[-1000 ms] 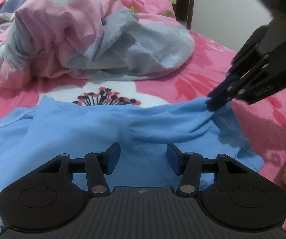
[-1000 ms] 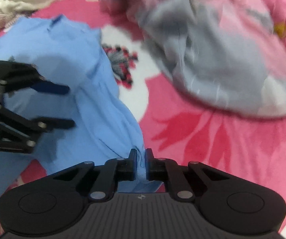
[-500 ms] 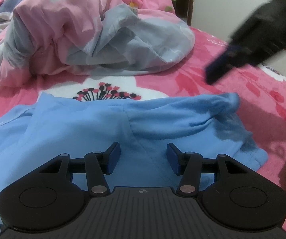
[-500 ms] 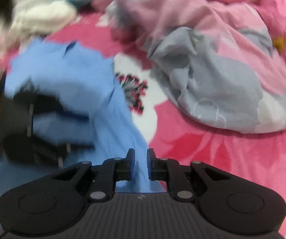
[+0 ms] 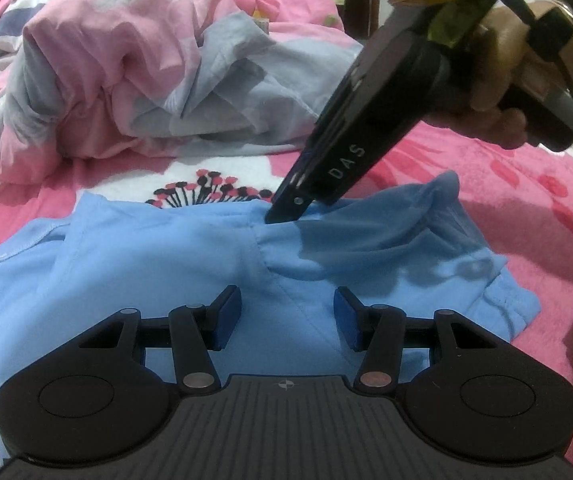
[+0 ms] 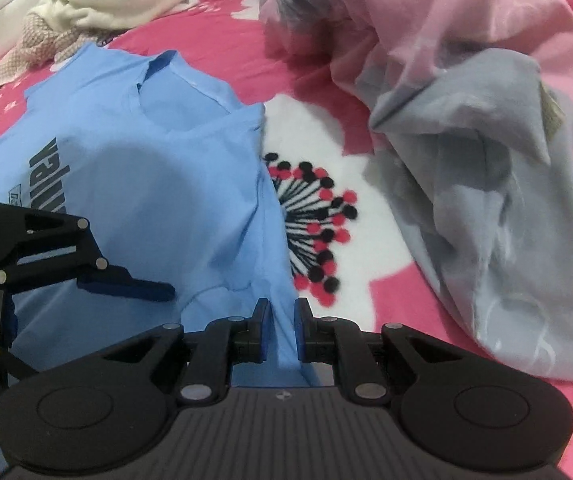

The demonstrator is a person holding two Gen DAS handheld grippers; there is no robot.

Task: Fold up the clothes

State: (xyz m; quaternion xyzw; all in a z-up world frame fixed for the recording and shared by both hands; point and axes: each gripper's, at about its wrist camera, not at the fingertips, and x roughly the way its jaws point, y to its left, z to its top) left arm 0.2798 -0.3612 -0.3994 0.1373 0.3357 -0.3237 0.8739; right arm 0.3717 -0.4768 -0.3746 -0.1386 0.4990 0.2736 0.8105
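A light blue T-shirt point(image 5: 174, 256) with dark grey lettering lies spread on the pink floral bed point(image 5: 526, 200); it also shows in the right wrist view point(image 6: 158, 184). My left gripper point(image 5: 282, 316) is open and empty, low over the shirt's middle. My right gripper point(image 6: 280, 330) is slightly open at the shirt's far edge near the sleeve seam, the fabric edge between its jaws but not pinched. In the left wrist view the right gripper point(image 5: 282, 214) points down onto that edge. The sleeve point(image 5: 438, 216) lies rumpled to the right.
A bunched pink and grey quilt point(image 5: 134, 80) lies beyond the shirt; it also shows in the right wrist view point(image 6: 466, 140). White and beige clothes point(image 6: 86, 8) are piled at the bed's far corner. A flower print point(image 6: 310, 220) marks the sheet beside the shirt.
My right gripper let go of the sleeve, which dropped onto the bed. It then moved left along the shirt's far edge, down onto the seam. My left gripper stayed still.
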